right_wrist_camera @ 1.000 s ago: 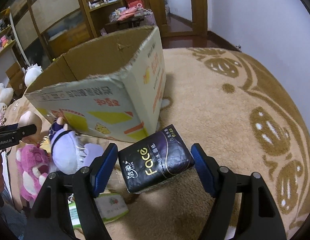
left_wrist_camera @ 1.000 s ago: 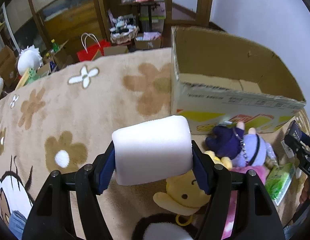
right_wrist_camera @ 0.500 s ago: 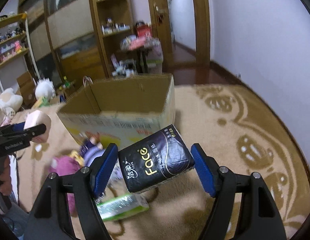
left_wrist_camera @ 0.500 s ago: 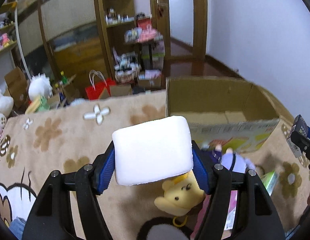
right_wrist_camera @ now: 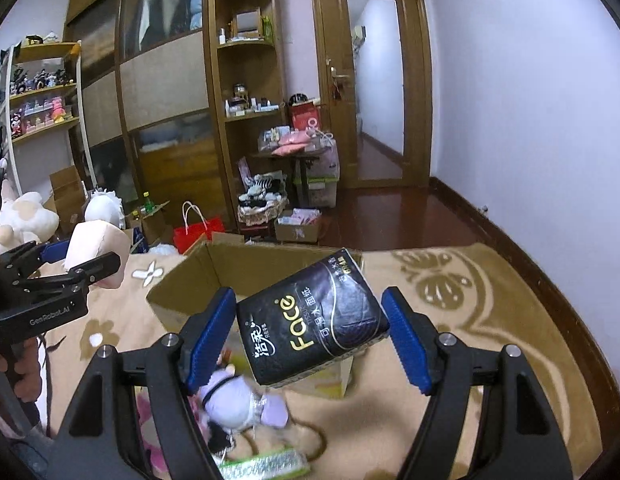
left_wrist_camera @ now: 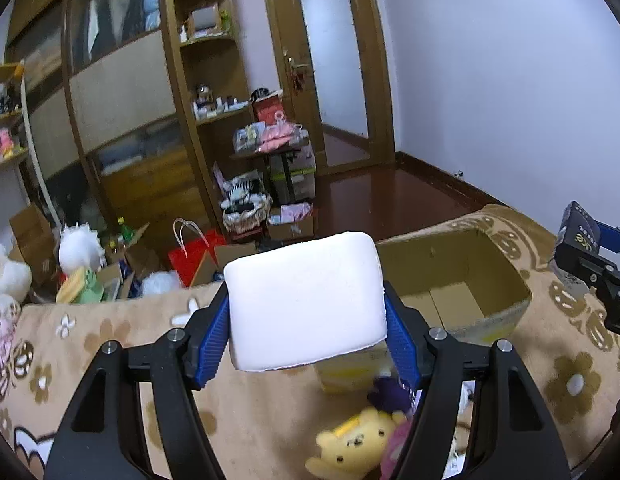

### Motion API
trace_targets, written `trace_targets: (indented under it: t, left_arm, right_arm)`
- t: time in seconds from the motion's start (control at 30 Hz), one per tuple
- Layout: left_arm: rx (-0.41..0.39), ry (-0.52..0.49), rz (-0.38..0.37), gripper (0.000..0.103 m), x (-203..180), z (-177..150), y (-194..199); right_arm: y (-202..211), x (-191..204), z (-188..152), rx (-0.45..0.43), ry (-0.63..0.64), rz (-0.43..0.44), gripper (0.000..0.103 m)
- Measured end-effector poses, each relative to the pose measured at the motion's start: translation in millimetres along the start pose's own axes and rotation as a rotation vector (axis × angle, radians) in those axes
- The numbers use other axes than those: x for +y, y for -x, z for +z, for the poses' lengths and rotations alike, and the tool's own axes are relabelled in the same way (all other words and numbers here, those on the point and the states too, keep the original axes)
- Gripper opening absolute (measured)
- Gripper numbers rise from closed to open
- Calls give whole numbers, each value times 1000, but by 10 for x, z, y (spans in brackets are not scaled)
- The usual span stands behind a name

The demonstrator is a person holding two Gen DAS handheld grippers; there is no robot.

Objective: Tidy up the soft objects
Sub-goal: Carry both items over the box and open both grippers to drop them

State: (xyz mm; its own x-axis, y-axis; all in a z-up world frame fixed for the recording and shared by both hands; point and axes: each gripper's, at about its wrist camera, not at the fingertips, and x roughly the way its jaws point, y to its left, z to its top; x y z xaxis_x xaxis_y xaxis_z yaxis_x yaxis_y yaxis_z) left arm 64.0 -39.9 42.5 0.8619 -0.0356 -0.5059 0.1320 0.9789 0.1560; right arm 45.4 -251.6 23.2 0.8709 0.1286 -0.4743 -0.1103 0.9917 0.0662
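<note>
My left gripper point(left_wrist_camera: 306, 320) is shut on a white foam block point(left_wrist_camera: 306, 300) and holds it high above the carpet, left of the open cardboard box point(left_wrist_camera: 461, 276). My right gripper point(right_wrist_camera: 310, 328) is shut on a black tissue pack point(right_wrist_camera: 313, 320) marked "Face", held above the box's near edge point(right_wrist_camera: 214, 268). The left gripper with its block point(right_wrist_camera: 96, 254) shows at the left of the right wrist view. The right gripper with its pack point(left_wrist_camera: 581, 240) shows at the right edge of the left wrist view. The box looks empty inside.
On the flowered carpet point(left_wrist_camera: 110, 340) in front of the box lie a yellow bear plush point(left_wrist_camera: 353, 444), a purple doll point(right_wrist_camera: 238, 400), a pink plush point(right_wrist_camera: 150, 420) and a green tissue pack point(right_wrist_camera: 266, 464). Cupboards, bags and boxes point(left_wrist_camera: 198, 248) crowd the floor beyond.
Both grippers have risen well above the carpet with their loads still held. The box now shows from above, with its inside in view.
</note>
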Motion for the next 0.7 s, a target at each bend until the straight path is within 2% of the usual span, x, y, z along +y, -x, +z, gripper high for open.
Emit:
trace_targets:
  t: [0.33, 0.7]
  left_arm:
    - [-17, -21, -44, 70, -80, 97, -267]
    - [64, -19, -120, 73, -199, -11, -694]
  right_arm:
    - [-344, 69, 189, -25, 31, 25, 79]
    - [-694, 59, 62, 19, 33, 65, 79]
